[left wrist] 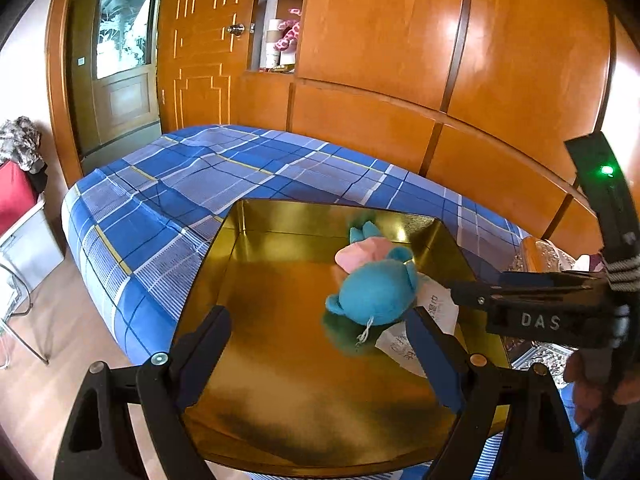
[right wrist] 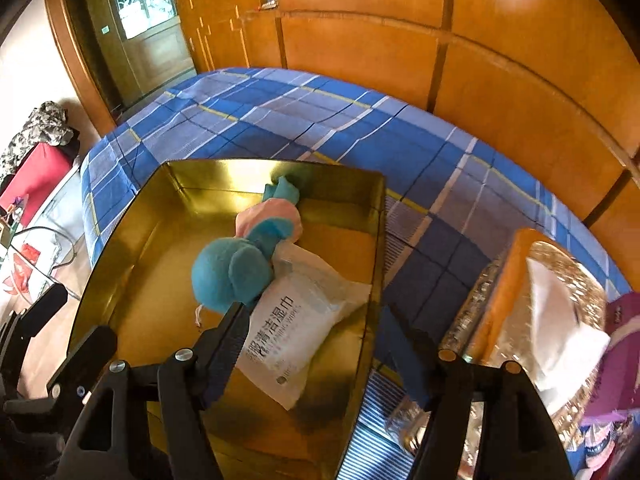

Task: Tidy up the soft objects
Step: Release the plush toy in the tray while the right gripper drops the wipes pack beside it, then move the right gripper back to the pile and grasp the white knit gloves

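Teal plush toy (right wrist: 230,276), pink body, white string

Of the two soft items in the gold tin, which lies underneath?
The white wipes pack. The blue plush toy rests partly on its upper end; the pack lies flat on the tin floor.

The left gripper (left wrist: 320,344) is built of matte black plastic arms with triangular cut-outs near the base. Round pivot pins sit on top of the linkage: silvery ones on the outer and inner joints of one side, a copper-toned pair on the other. Its fingers (left wrist: 430,354) carry dark blue pads. The right gripper (right wrist: 320,344) has the same black frame, cut-outs, silver and copper pins and blue-padded fingers (right wrist: 224,350). Seen from the left wrist view, its black body bears raised white letters "DAS", a small silver screw, a lit green lamp and a striped grey-and-black band.
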The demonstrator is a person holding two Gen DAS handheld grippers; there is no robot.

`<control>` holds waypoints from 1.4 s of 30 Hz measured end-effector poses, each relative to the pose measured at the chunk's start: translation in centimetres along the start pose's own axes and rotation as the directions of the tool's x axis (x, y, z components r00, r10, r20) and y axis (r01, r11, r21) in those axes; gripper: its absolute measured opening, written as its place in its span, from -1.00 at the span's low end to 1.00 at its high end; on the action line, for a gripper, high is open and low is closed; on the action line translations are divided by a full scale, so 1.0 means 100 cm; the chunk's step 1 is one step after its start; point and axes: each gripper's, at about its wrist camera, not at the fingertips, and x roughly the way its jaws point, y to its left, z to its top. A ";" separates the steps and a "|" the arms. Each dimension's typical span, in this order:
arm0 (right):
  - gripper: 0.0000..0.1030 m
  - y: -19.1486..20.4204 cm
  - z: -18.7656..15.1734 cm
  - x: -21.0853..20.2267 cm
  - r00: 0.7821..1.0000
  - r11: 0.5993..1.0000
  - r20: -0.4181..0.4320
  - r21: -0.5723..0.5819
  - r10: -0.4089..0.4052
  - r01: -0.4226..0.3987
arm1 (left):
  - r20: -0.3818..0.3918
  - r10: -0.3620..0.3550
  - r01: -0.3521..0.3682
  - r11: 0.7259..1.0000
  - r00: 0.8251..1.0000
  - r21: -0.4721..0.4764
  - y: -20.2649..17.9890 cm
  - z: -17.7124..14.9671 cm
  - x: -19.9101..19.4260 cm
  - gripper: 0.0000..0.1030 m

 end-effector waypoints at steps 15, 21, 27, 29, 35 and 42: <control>0.35 -0.018 -0.037 -0.069 0.965 0.988 0.210 0.044 -0.155 0.149 | 0.022 -0.036 0.034 0.996 0.999 0.078 -0.027 -0.004 -0.013 0.73; 0.35 -0.037 -0.057 -0.086 0.960 0.985 0.228 0.082 -0.165 0.150 | 0.017 -0.061 0.058 0.991 0.998 0.120 -0.041 -0.010 -0.016 0.73; 0.35 -0.063 -0.082 -0.106 0.954 0.983 0.252 0.125 -0.165 0.137 | 0.016 -0.099 0.095 0.982 0.995 0.165 -0.053 -0.015 -0.021 0.73; 0.35 -0.076 -0.095 -0.117 0.950 0.981 0.266 0.146 -0.162 0.126 | 0.019 -0.114 0.109 0.977 0.993 0.182 -0.057 -0.016 -0.023 0.73; 0.35 -0.146 -0.151 -0.139 0.949 0.938 0.216 0.309 -0.230 0.157 | 0.000 -0.158 0.154 0.964 0.987 0.215 -0.070 -0.024 -0.026 0.73; -0.12 -0.264 -0.214 -0.131 0.954 0.790 0.032 0.569 -0.298 0.228 | -0.043 -0.205 0.209 0.948 0.978 0.240 -0.090 -0.031 -0.028 0.73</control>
